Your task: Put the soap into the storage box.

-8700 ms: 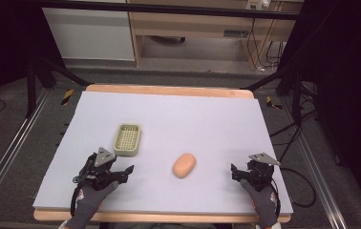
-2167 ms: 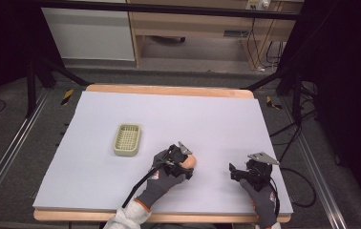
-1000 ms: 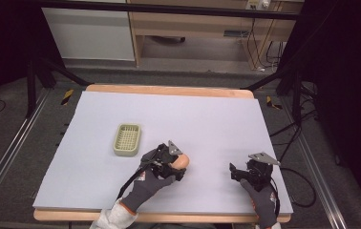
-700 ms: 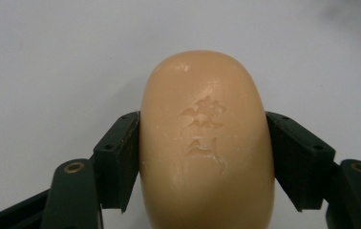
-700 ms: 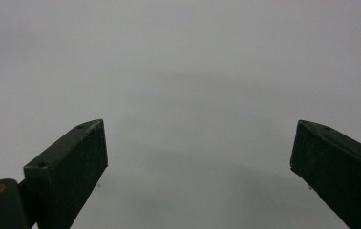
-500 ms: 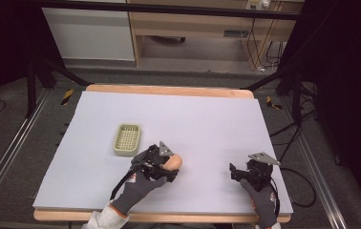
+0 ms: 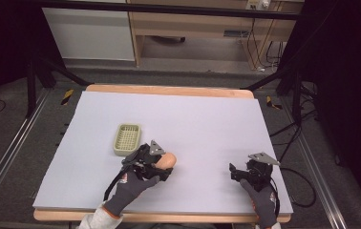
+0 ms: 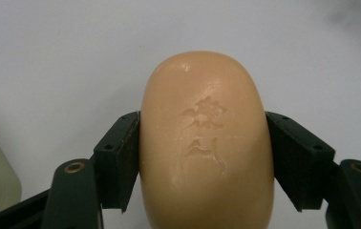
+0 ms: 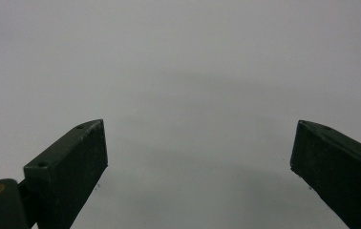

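- The left claw (image 8: 202, 157) was clamped on a peach-coloured bar of soap (image 8: 206, 143), its two black jaws pressing the bar's long sides with no gap showing.
- In the left claw's own view, the soap's upper face carried embossed characters, and the bar's rounded far end reached past the jaws.
- From the high view, the soap (image 7: 168, 160) sat near the front of the pale grey counter (image 7: 207, 119), left of centre, in the left claw (image 7: 162, 164) held by a gloved hand (image 7: 133, 186).
- Whether the bar was touching the counter or lifted off it, I could not tell.
- A small pale green basket (image 7: 127, 139) stood on the counter just beside the left claw, on its far left side, apart from the soap.
- The right claw (image 9: 200, 157) had its jaws spread wide with bare counter between them.
- In the high view, the right claw (image 7: 238, 172) was near the counter's front right corner, well apart from the soap.
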A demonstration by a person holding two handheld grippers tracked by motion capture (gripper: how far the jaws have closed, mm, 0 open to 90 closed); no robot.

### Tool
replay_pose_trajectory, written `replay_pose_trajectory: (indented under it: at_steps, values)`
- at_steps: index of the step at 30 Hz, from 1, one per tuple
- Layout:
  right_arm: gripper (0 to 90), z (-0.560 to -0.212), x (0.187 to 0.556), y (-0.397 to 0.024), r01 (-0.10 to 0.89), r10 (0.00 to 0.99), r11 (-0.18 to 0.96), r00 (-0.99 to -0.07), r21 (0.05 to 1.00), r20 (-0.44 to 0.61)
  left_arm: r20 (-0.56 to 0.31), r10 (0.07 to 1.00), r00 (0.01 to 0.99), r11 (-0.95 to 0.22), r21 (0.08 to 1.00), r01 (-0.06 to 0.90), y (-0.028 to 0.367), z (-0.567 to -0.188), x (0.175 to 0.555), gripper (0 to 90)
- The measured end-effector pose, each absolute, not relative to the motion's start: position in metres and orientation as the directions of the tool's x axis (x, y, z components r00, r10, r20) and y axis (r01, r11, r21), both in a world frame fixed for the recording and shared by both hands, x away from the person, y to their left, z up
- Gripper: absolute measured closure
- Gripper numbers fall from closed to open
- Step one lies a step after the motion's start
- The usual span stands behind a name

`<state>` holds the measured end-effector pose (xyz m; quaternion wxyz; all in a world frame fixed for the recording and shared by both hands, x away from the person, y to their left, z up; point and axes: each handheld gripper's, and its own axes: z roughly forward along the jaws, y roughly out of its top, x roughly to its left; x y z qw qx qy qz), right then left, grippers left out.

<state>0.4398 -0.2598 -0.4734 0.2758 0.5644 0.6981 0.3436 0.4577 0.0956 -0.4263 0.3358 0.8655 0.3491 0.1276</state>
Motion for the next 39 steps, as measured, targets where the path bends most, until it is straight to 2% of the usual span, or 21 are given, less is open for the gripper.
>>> replay_pose_trajectory:
  at_steps: [39]
  values:
    - [5.7,-0.473,0.439,-0.257,0.594,0.973,0.146,-0.230,0.792,-0.006,-0.030,0.795,0.606,-0.405,0.718,0.566,0.153,-0.409,0.468,31.9]
